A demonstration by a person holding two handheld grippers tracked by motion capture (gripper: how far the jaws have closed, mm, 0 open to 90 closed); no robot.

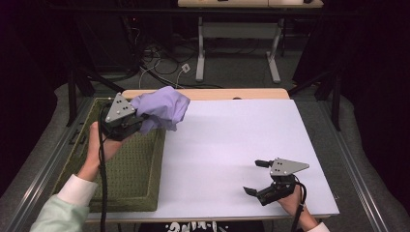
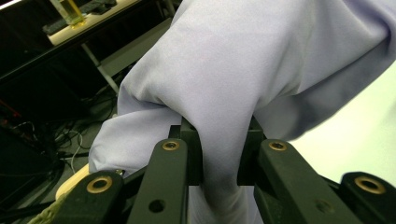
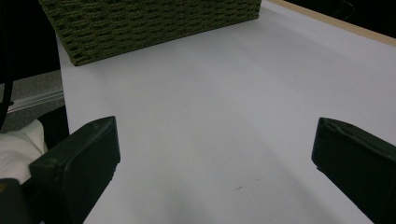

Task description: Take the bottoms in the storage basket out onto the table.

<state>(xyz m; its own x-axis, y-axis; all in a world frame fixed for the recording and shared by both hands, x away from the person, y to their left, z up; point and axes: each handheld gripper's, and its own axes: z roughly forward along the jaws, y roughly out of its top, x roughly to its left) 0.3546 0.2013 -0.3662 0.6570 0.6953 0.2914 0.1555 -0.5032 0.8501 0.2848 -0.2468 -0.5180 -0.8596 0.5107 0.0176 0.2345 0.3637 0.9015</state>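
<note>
A lilac cloth (image 1: 163, 108) hangs bunched in the air above the far right corner of the olive woven basket (image 1: 128, 186) at the table's left. My left gripper (image 1: 141, 122) is shut on a fold of it; in the left gripper view the cloth (image 2: 243, 79) is pinched between the two black jaws and billows above them. My right gripper (image 1: 256, 177) rests low over the white tabletop near the front right edge. Its fingers (image 3: 77, 163) stand wide apart with bare table between them.
The basket (image 3: 154, 25) takes up the left side of the white table (image 1: 232, 140). A wooden strip runs along the far edge. Beyond it are a desk frame and loose cables on the floor. Grey rails flank the table.
</note>
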